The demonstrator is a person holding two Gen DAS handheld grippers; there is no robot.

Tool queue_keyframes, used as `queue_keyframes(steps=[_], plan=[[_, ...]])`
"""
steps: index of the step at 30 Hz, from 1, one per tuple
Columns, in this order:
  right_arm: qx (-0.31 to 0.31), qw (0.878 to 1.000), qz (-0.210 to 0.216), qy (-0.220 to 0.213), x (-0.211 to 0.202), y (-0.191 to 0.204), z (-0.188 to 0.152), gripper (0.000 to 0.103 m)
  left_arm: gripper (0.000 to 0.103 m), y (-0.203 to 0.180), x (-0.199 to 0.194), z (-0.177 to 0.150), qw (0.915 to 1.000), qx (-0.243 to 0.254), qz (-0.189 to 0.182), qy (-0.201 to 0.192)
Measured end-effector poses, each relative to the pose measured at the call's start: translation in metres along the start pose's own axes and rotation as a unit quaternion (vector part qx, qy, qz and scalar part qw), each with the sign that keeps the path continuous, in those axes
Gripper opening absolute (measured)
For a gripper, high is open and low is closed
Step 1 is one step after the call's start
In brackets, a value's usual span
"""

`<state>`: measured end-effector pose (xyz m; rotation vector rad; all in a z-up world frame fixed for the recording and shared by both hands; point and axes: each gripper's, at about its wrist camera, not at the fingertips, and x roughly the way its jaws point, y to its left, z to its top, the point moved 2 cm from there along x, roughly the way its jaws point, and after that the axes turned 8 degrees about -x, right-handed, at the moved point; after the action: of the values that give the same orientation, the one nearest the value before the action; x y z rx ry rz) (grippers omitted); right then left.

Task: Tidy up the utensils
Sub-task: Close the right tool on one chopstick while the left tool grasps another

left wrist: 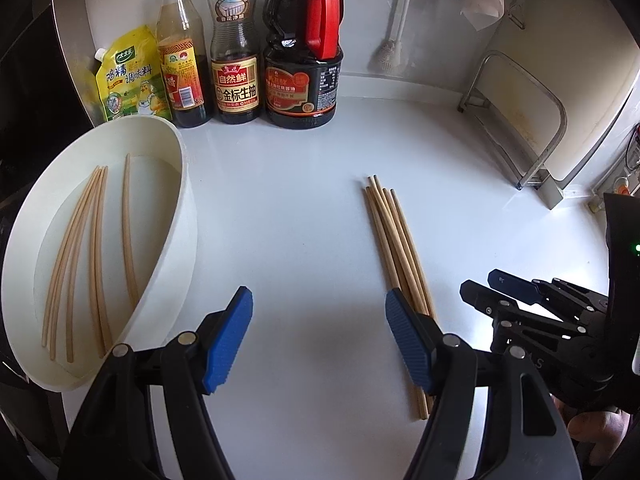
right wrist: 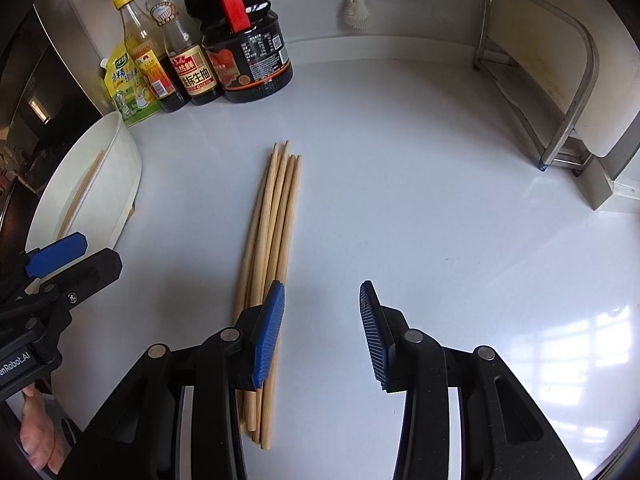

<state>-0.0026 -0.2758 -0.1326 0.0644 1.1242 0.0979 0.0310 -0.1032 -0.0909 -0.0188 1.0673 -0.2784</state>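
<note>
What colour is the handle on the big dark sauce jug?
Red handle, clearest in the left wrist view.

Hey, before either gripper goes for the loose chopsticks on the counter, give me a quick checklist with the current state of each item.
1. Right gripper open with nothing between its jaws: ok.
2. Left gripper open with nothing between its jaws: ok.
3. Loose chopsticks bundled together on the counter: ok.
4. Right gripper centred over the bundle: not ok, the bundle lies under its left finger.
5. White tray has room beside the chopsticks in the tray: ok.
6. Sauce bottles stand well back from the bundle: ok.
</note>
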Motion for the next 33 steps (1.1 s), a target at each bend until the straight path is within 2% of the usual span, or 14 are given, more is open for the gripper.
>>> queue_keyframes(steps=[10, 25, 33], plan=[[-0.019, 0.999, 0.024, 0.008, 0.022, 0.009, -0.009, 0.038, 0.068, 0.007, 0.012, -0.009, 0.9997, -0.017, 0.013, 0.009], [-0.052, 0.999, 0.000, 0.008, 0.028, 0.015, -0.012, 0.038, 0.069, 0.010, 0.014, -0.011, 0.9996, -0.025, 0.014, 0.009], [-0.047, 0.999, -0.012, 0.005, 0.027, 0.004, -0.011, 0.038, 0.069, 0.001, 0.023, -0.015, 0.9995, -0.022, 0.009, 0.020]])
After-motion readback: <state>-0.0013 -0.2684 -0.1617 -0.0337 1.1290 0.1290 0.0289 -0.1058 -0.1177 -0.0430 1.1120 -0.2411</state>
